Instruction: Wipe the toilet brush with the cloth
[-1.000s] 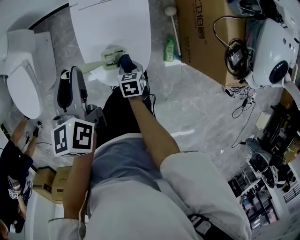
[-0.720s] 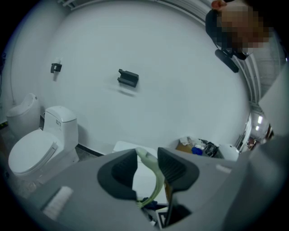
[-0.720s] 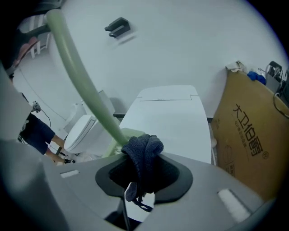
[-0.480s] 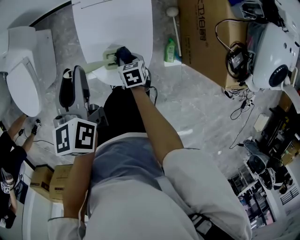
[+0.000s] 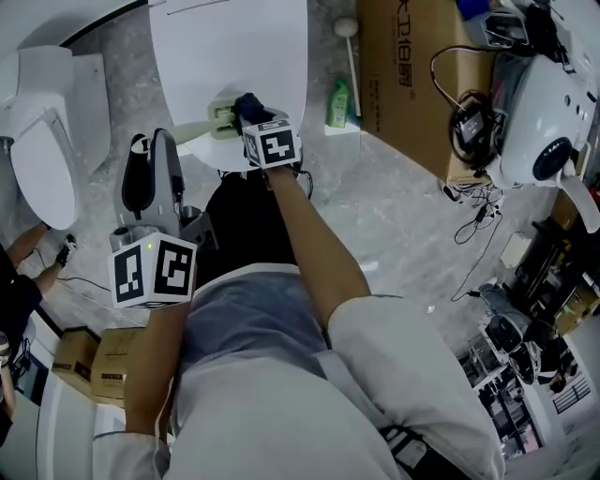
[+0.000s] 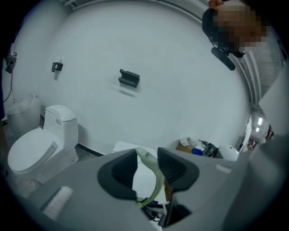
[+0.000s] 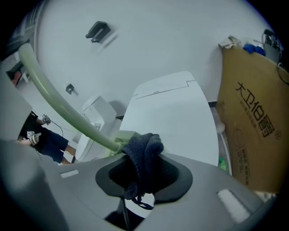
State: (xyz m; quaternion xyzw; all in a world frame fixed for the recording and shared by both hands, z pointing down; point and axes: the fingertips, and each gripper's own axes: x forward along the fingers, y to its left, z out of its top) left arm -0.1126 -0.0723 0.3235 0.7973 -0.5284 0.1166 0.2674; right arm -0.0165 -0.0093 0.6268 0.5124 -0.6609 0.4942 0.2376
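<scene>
The toilet brush is pale green, with a long curved handle (image 7: 58, 106) and a blocky head (image 5: 221, 118) held over a white table (image 5: 234, 47). My left gripper (image 5: 155, 147) is shut on the far end of the handle (image 6: 153, 173), which runs up between its dark pads. A dark blue cloth (image 7: 142, 155) is bunched in my right gripper (image 7: 143, 175), which is shut on it. In the head view the cloth (image 5: 247, 104) presses against the brush head, just ahead of the right gripper (image 5: 247, 113).
A white toilet (image 5: 42, 159) stands at the left. A large cardboard box (image 5: 412, 75) lies to the right, with a green bottle (image 5: 338, 101) and a white-headed stick (image 5: 345, 28) beside it. Cables and a white round device (image 5: 548, 103) are at the far right.
The right gripper and cloth have shifted slightly along the brush head, still touching it. The left gripper keeps the same hold on the handle.
</scene>
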